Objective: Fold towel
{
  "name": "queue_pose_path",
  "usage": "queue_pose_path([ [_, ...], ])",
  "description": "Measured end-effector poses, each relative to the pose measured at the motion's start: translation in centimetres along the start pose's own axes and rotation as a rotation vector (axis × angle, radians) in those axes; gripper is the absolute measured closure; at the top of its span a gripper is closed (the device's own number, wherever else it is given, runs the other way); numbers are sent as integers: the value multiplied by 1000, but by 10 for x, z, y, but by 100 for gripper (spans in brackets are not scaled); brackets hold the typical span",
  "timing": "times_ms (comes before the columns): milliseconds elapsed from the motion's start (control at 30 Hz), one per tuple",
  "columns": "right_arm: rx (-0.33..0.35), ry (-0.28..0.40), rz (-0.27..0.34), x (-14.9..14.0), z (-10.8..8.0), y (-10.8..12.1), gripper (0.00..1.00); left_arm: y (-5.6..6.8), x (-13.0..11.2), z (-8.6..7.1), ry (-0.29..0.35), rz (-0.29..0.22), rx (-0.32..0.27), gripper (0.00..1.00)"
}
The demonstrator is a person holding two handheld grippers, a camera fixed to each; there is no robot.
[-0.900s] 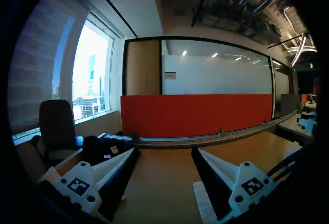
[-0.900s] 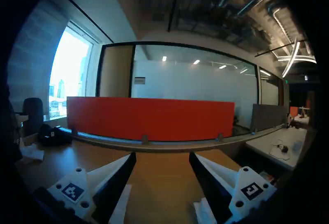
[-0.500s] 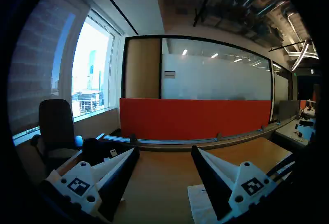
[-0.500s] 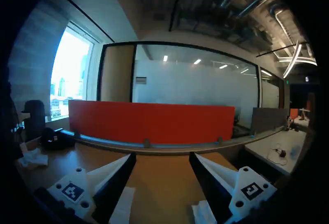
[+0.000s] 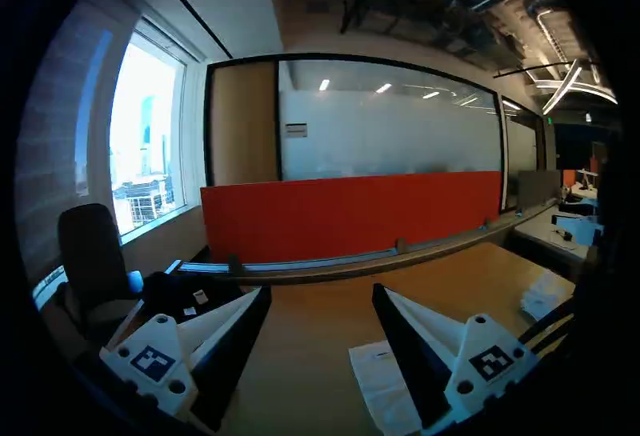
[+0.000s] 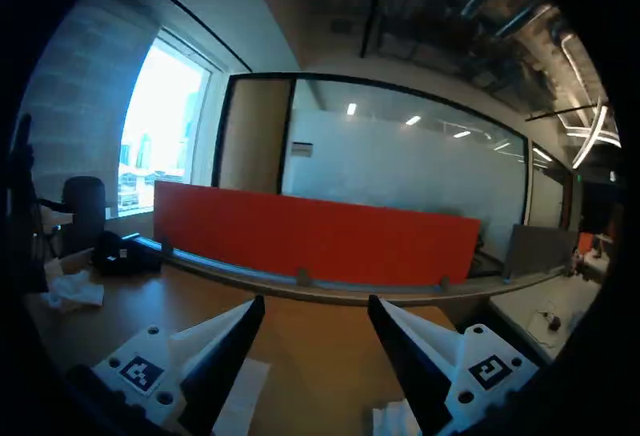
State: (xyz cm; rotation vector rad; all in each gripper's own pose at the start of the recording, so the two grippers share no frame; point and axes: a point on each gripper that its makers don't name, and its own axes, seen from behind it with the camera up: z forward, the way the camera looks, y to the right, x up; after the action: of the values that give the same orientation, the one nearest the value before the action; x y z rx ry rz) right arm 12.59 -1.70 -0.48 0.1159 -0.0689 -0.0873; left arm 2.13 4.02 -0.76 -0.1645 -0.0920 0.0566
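Observation:
In the left gripper view, my left gripper (image 5: 320, 302) stands open over the wooden desk (image 5: 320, 340), with nothing between its fingers. A flat white towel (image 5: 378, 380) lies on the desk low and right of centre, partly behind the right finger. In the right gripper view, my right gripper (image 6: 314, 308) is open too, above the same desk (image 6: 320, 356). White towel cloth (image 6: 244, 392) shows beside the left finger, and another white piece (image 6: 392, 420) lies at the bottom by the right finger.
An orange partition (image 5: 352, 212) runs along the desk's far edge. A black bag (image 5: 180, 292) and a dark office chair (image 5: 88, 252) stand at the left. Crumpled white cloth (image 6: 74, 290) lies at the far left, and another white bundle (image 5: 548, 292) at the right.
Both views have swung: the left gripper view turned right and the towel on the desk shows more fully. The right gripper view tilted and turned left. Both grippers stayed open.

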Motion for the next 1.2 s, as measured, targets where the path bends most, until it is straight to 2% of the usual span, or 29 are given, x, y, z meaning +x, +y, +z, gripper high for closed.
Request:
queue_pose_path([
  [100,45,-26,-18,0,3,-6,0,8,-4,1,-30,-2,-53,6],
  [200,117,-63,-33,-2,4,-17,0,15,-8,1,-66,4,-108,6],
  [333,193,-104,-74,-5,4,-27,0,18,-13,1,-101,39,-147,6],
  [500,243,-139,-122,-11,4,-32,0,23,-23,2,-138,80,-183,6],
  [800,358,-229,-156,-32,-1,-48,0,37,-43,0,-199,134,-263,6],
  [1000,429,-278,-173,-45,-6,-61,0,43,-57,0,-234,139,-307,6],
  [1200,459,-304,-186,-56,-7,-69,0,49,-69,-1,-258,147,-334,6],
])
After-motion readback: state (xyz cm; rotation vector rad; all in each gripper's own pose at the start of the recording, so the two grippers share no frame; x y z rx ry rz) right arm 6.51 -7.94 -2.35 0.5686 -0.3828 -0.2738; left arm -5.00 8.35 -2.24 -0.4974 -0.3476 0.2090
